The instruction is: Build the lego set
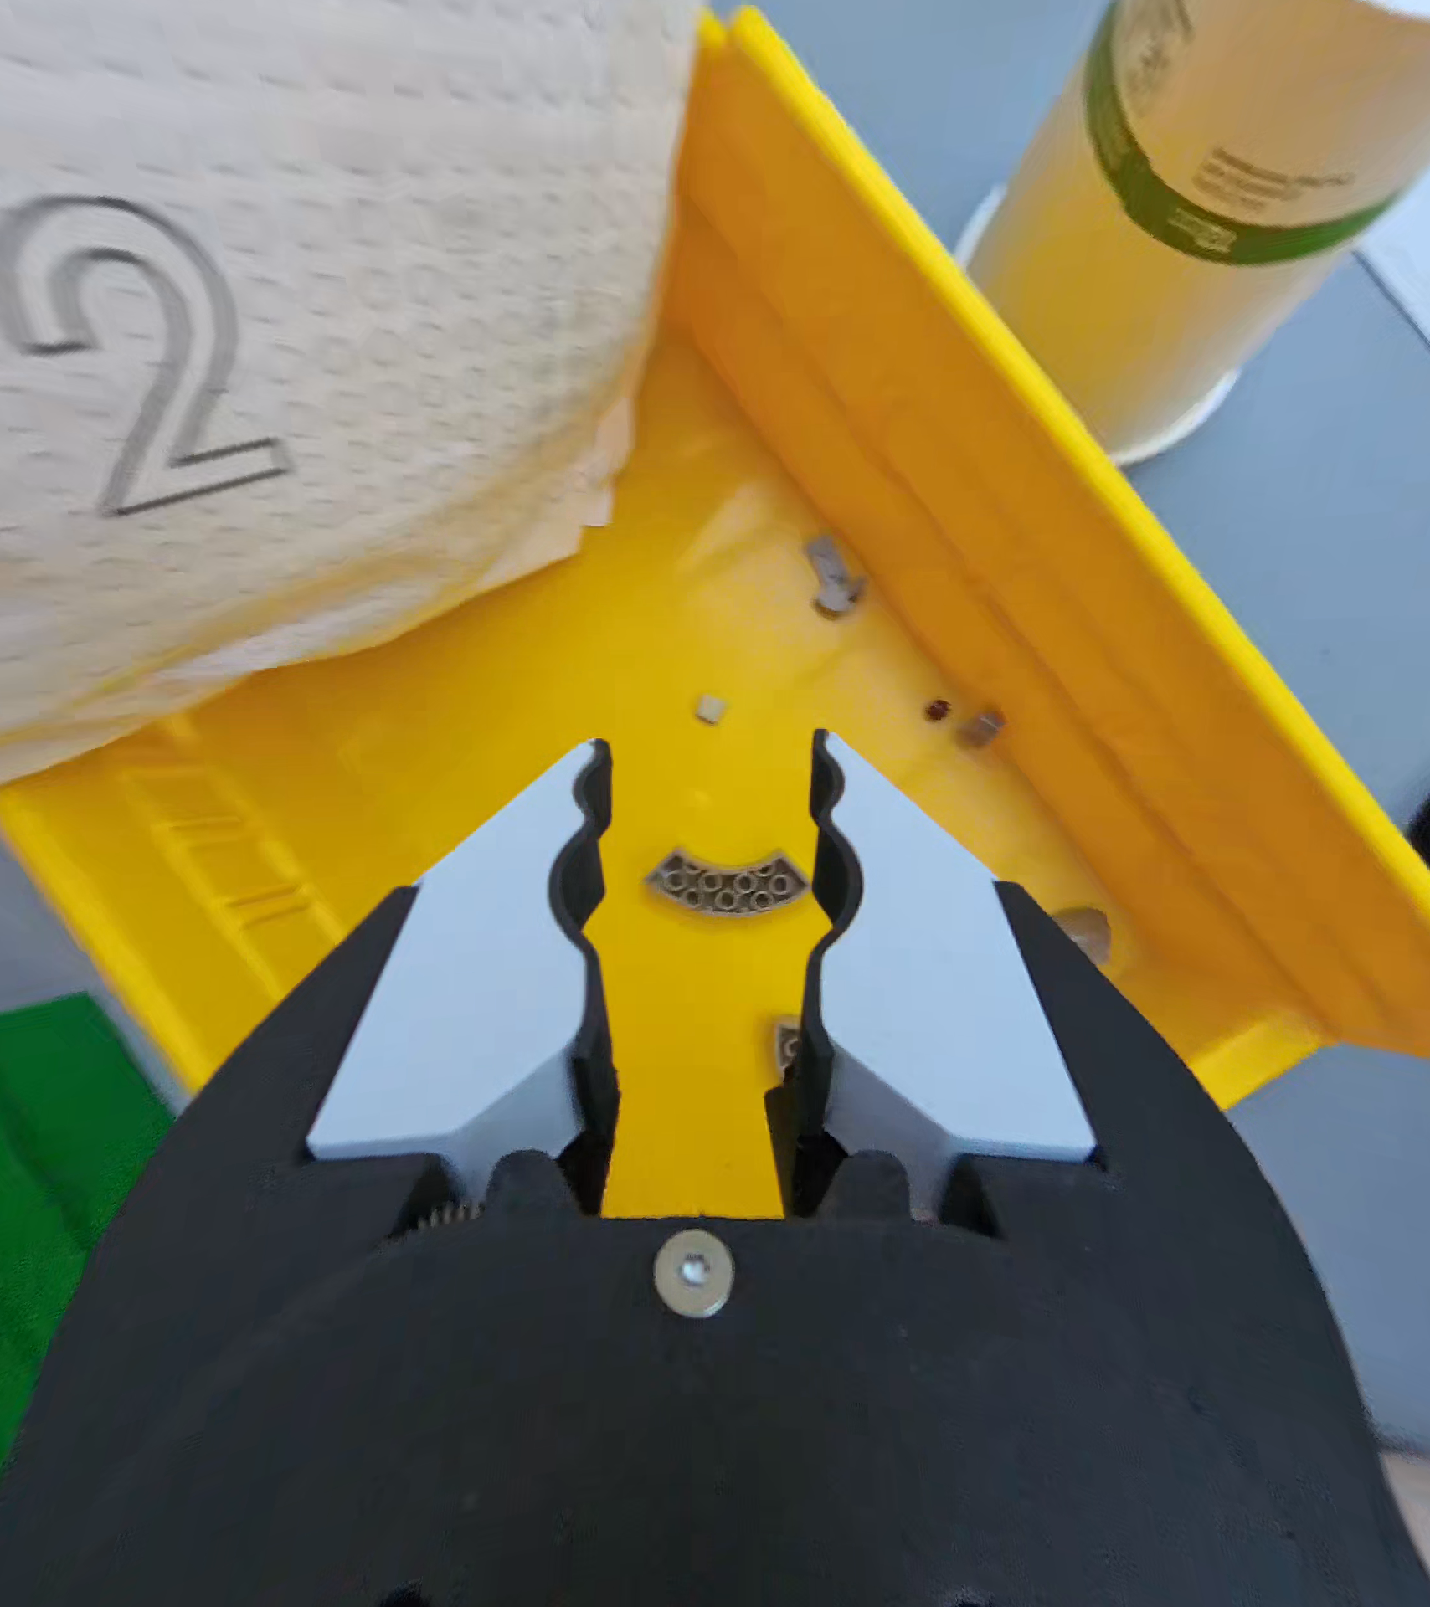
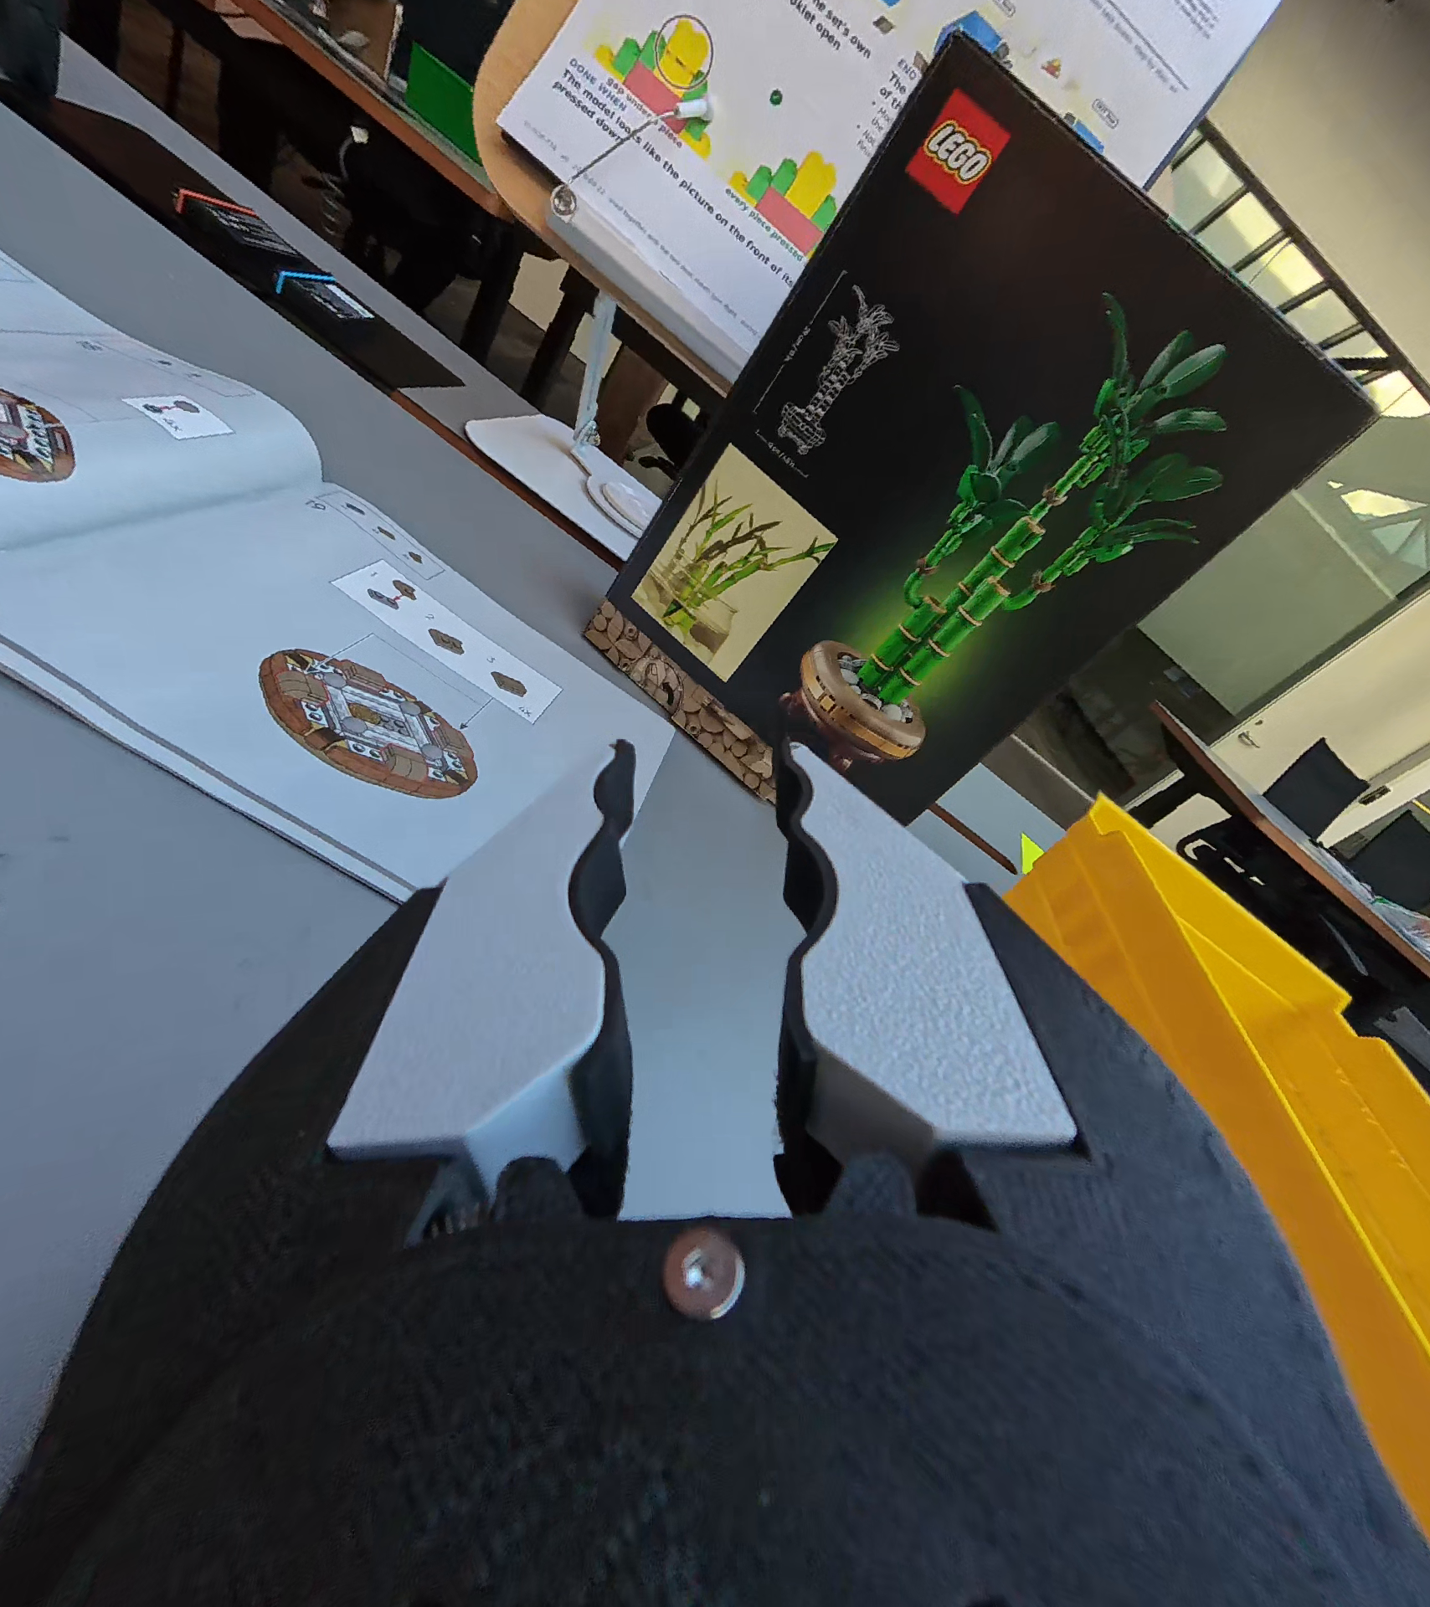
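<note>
Left hand-held gripper [image 1: 710, 765] hangs over the shallow yellow plastic sorting tray [image 1: 912, 487], jaws parted moderately and holding nothing. Straight ahead between the fingers lies a small tan curved brick with rings of underside tubes [image 1: 727, 883], flat on the tray floor, upside down I think. A few tiny grey bits [image 1: 831, 576] sit further back, and a beige paper bag with an outlined numeral [image 1: 259, 330] overhangs the tray's far corner.

Right hand-held gripper [image 2: 701, 765] is also partly open and empty, resting low over the grey bench [image 2: 129, 1000], pointing toward the open instruction booklet [image 2: 172, 556] and the dark box showing green bamboo [image 2: 999, 487].

For the pick (my guess): come down square, straddle the curved brick's narrow width, and close gently so it doesn't skid.
</note>
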Tool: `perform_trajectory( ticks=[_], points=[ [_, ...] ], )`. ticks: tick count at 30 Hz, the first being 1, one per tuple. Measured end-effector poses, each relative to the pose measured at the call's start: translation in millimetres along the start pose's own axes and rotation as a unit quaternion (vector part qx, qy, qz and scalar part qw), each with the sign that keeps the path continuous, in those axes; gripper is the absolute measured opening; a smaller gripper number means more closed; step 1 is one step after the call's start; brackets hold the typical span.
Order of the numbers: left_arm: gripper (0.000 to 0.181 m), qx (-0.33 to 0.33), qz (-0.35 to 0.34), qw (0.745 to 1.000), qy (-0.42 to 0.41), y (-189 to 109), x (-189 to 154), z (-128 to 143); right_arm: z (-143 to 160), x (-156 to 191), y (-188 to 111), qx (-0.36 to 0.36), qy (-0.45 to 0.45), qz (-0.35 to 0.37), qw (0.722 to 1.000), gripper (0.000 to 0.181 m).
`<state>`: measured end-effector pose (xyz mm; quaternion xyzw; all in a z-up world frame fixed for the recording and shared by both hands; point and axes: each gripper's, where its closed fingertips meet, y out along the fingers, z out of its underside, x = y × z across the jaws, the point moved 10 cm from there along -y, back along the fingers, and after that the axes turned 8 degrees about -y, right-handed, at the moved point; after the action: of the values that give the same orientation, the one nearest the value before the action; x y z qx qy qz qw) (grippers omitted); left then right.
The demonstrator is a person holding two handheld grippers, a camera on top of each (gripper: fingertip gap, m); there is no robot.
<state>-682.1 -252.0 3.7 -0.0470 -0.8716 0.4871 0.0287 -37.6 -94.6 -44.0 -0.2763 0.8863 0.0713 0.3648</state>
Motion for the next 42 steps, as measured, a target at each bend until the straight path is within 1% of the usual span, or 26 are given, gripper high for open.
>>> perform_trajectory(
  ticks=[1, 3, 6, 8, 11, 12, 15, 18, 19, 21, 23, 26, 31, 32, 38, 42],
  points=[
    [0.039, 0.007, 0.028, 1.0, 0.013, 7, -3, 1, 0, 1, 0, 0.002, -0.005, 0.002, 1.0, 0.031],
    [0.041, 0.016, 0.059, 0.997, 0.043, 17, -8, 3, 1, 2, 2, 0.01, -0.009, 0.004, 1.0, 0.03],
    [0.042, 0.022, 0.087, 0.992, 0.09, 27, -14, 6, 4, 1, 5, 0.023, -0.001, 0.002, 1.0, 0.03],
    [0.042, -0.011, 0.109, 0.988, 0.113, 33, -16, 4, 5, 0, 5, 0.025, 0.004, 0.006, 1.0, 0.03],
    [0.043, -0.082, 0.151, 0.975, 0.139, 44, -19, -1, 6, 0, 6, 0.028, 0.008, 0.005, 1.0, 0.03],
    [0.043, -0.091, 0.156, 0.973, 0.142, 48, -19, -2, 6, 0, 6, 0.029, 0.007, 0.004, 1.0, 0.03],
    [0.043, -0.088, 0.121, 0.979, 0.14, 55, -15, -5, 6, 2, 6, 0.028, 0.003, -0.001, 1.0, 0.03],
    [0.041, -0.108, 0.092, 0.982, 0.128, 62, -10, -8, 5, 2, 6, 0.025, 0.004, -0.006, 1.0, 0.03],
    [0.04, -0.112, 0.089, 0.983, 0.114, 65, -7, -9, 5, 2, 5, 0.023, 0.005, -0.005, 1.0, 0.03],
    [0.038, -0.108, 0.107, 0.985, 0.087, 71, -6, -10, 5, 1, 5, 0.019, 0.008, -0.005, 1.0, 0.03],
    [0.037, -0.087, 0.094, 0.989, 0.076, 76, -4, -9, 5, 0, 4, 0.015, 0.012, -0.004, 1.0, 0.03],
    [0.036, -0.062, 0.074, 0.992, 0.084, 83, -7, -9, 6, -1, 3, 0.013, 0.021, -0.004, 1.0, 0.03],
    [0.036, -0.036, 0.078, 0.993, 0.085, 92, -14, -12, 6, -1, 4, 0.015, 0.021, -0.008, 1.0, 0.03],
    [0.034, -0.033, 0.079, 0.992, 0.089, 93, -15, -12, 6, 0, 4, 0.015, 0.019, -0.009, 1.0, 0.03],
    [0.035, -0.03, 0.072, 0.993, 0.09, 93, -14, -12, 6, 1, 5, 0.017, 0.012, -0.015, 1.0, 0.03],
    [0.017, -0.032, 0.085, 0.99, 0.108, 92, -16, -10, 6, 0, 5, 0.015, 0.016, -0.014, 1.0, 0.03]
  ],
)
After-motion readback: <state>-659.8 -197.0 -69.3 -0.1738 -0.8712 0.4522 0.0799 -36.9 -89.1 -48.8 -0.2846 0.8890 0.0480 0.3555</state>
